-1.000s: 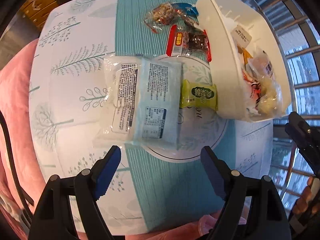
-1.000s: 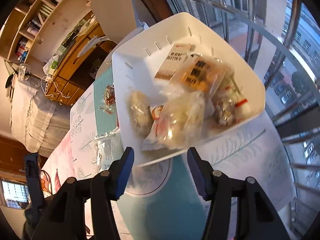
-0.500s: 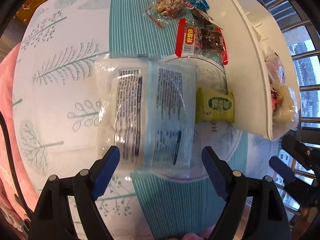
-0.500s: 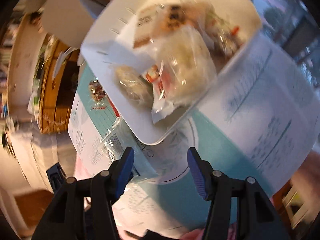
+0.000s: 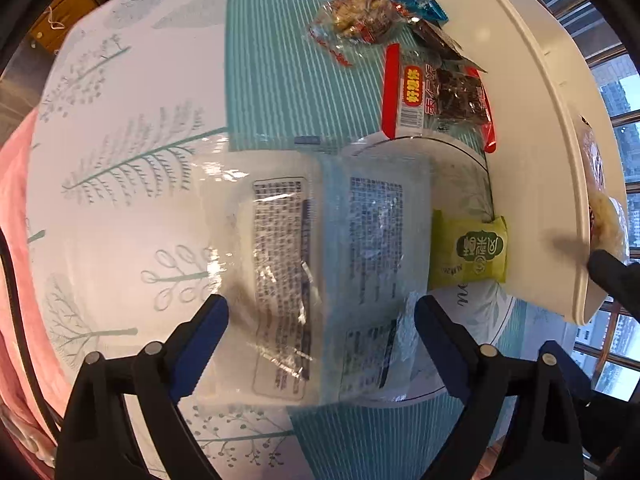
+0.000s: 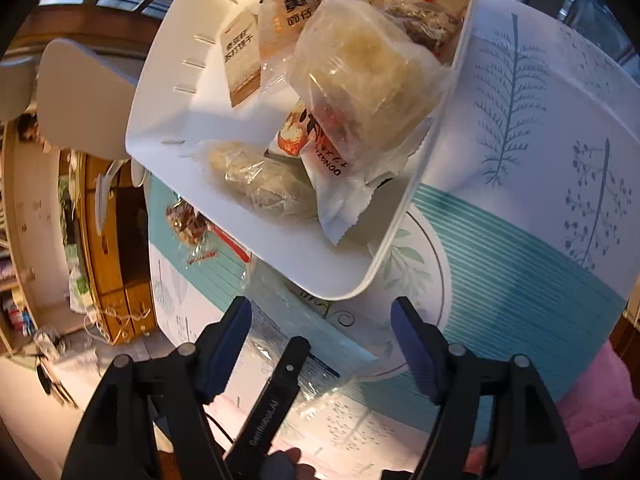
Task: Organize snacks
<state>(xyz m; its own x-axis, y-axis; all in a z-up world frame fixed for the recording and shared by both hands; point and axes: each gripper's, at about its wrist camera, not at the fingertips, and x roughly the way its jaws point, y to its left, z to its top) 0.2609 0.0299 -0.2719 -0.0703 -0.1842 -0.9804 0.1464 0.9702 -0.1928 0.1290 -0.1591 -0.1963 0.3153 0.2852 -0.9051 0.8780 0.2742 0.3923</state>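
Left gripper (image 5: pixel 320 312): your jaws stood wide apart, low over the near end of the large clear packet (image 5: pixel 320 272), one finger on each side of it, gripping nothing.

Right gripper (image 6: pixel 320 320): your jaws were apart and empty, hovering by the near corner of the white bin (image 6: pixel 192 92).

Large clear packet: it lay flat on the table (image 5: pixel 120 160), printed label up, filling the centre of the left view.

Green snack (image 5: pixel 470 250): at 3 o'clock of the packet, wedged between it and the bin wall (image 5: pixel 532 160), touching both.

Red-edged pack (image 5: pixel 436 100): at 1 o'clock of the packet, tight against the bin.

Nut bag (image 5: pixel 360 20): at 12 o'clock, beyond the red-edged pack, with a blue wrapper (image 5: pixel 420 8) just beside it.

White bin: at 12 o'clock in your right view, tilted, already holding several wrapped snacks; a bulky clear bag (image 6: pixel 368 76) sat on top of them and pressed on the rim.

In the way: the bin wall closed off the right side of the loose snacks; the left gripper's black body (image 6: pixel 276 392) crossed your right view between your jaws.

Around: a patterned tablecloth (image 6: pixel 520 240), a wooden cabinet (image 6: pixel 116 248) at 9 o'clock, pink fabric (image 6: pixel 600 400) at the table's near edge.
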